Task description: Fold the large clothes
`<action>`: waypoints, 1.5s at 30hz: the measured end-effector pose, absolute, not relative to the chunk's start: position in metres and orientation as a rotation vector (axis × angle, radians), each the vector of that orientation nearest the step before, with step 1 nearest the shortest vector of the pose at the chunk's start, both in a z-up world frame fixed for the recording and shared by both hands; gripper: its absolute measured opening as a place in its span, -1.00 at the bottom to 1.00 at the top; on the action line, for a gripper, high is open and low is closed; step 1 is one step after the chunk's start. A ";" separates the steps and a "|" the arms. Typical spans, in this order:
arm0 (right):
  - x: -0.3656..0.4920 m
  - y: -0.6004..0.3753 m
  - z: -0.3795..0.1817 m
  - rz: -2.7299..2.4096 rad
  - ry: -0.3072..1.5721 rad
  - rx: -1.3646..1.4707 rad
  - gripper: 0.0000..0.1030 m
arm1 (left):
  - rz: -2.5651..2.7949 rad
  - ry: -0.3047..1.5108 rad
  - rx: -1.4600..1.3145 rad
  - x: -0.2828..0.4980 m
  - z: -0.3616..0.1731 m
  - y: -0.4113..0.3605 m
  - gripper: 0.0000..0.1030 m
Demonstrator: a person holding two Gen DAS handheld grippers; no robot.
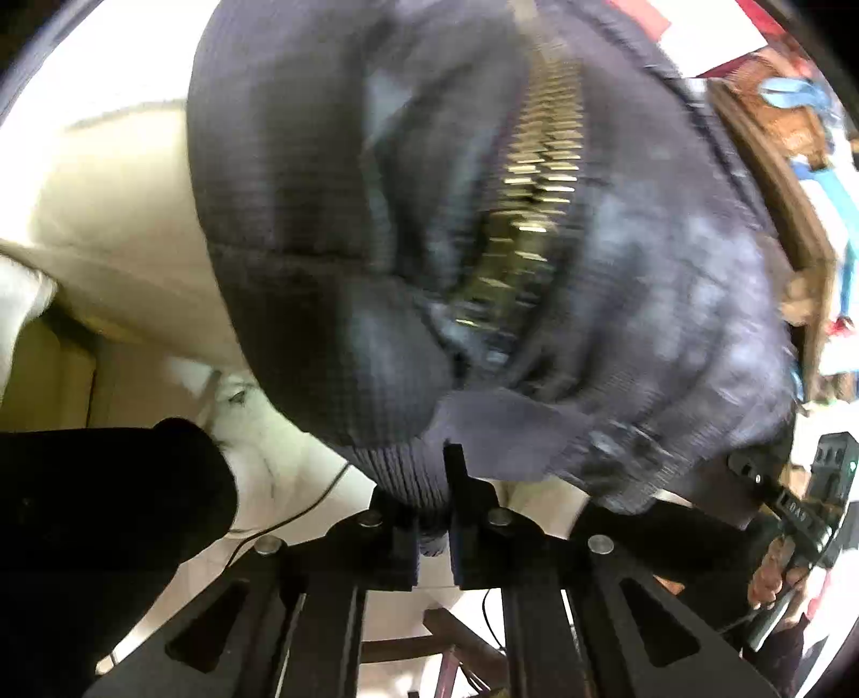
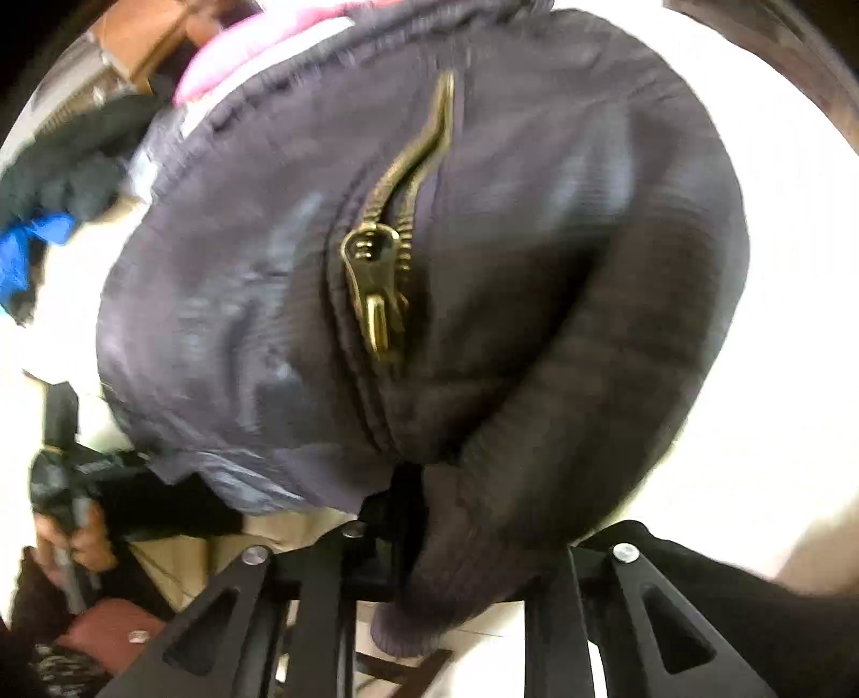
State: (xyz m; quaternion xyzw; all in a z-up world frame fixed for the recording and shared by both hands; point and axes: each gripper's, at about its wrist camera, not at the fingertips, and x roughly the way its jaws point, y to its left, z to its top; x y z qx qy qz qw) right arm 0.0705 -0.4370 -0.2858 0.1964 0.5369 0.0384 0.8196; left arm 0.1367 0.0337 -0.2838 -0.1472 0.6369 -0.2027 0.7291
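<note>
A dark navy jacket [image 1: 483, 241] with a brass zipper [image 1: 537, 188] fills the left wrist view and hangs bunched above a white surface. My left gripper [image 1: 435, 499] is shut on the jacket's ribbed hem, with the fabric pinched between its black fingers. In the right wrist view the same jacket [image 2: 268, 295] shows its zipper pull [image 2: 376, 284]. My right gripper [image 2: 429, 510] is shut on another stretch of the ribbed hem [image 2: 510, 483], which drapes over and hides its right finger. Both views are blurred.
A white cloth-covered surface [image 1: 107, 188] lies under the jacket. Wooden furniture [image 1: 778, 177] stands at the right. A pink cloth [image 2: 241, 48] and dark and blue clothes [image 2: 64, 161] lie beyond. A hand [image 2: 80, 542] on the other gripper's handle shows low left.
</note>
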 end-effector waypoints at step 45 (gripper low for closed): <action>0.390 -0.555 -0.140 -0.019 0.705 0.600 -0.78 | -0.427 0.813 -0.514 0.465 -0.105 -0.027 -0.85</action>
